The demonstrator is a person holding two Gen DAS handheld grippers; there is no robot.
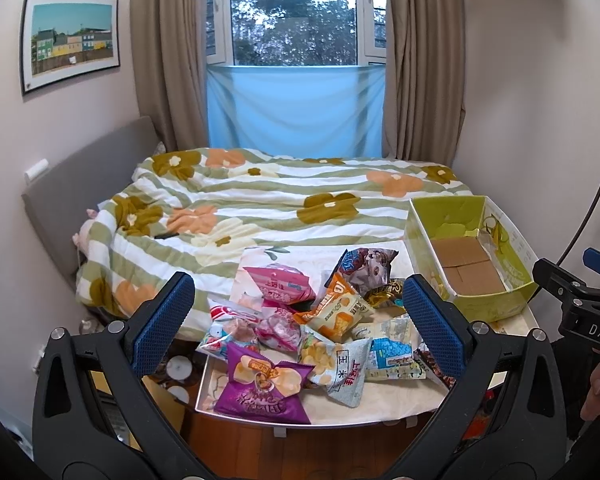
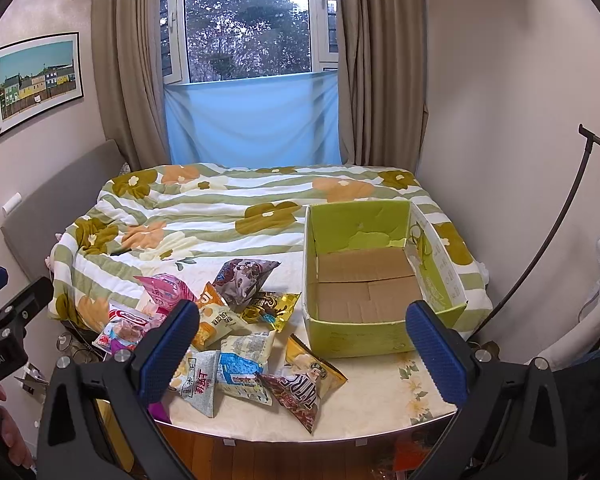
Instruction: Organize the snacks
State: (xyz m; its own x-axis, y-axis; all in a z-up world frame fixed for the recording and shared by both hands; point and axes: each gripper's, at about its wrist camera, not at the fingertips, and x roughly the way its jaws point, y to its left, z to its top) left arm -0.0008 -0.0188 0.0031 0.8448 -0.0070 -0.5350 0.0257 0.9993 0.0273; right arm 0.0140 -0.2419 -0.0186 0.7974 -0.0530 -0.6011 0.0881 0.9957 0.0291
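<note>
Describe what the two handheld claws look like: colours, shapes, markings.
Both match. The left claw and right claw each have two black plastic arms with triangular cut-outs and silver bolts, tipped by blue pads with a fine dotted grip texture. Seen from the side, the right claw's black body carries white "DAS" lettering. The left one's body shows white text ending "nRobot.AI".

"DAS" on right tool [image 1: 592,320]; "玉米" on packet [image 1: 346,368].

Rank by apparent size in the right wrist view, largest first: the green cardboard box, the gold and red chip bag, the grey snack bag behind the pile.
1. Green cardboard box, clearly the largest.
2. Gold and red chip bag.
3. Grey snack bag.
The two bags look similar; the chip bag lies nearer the camera, so their order is unsure.
</note>
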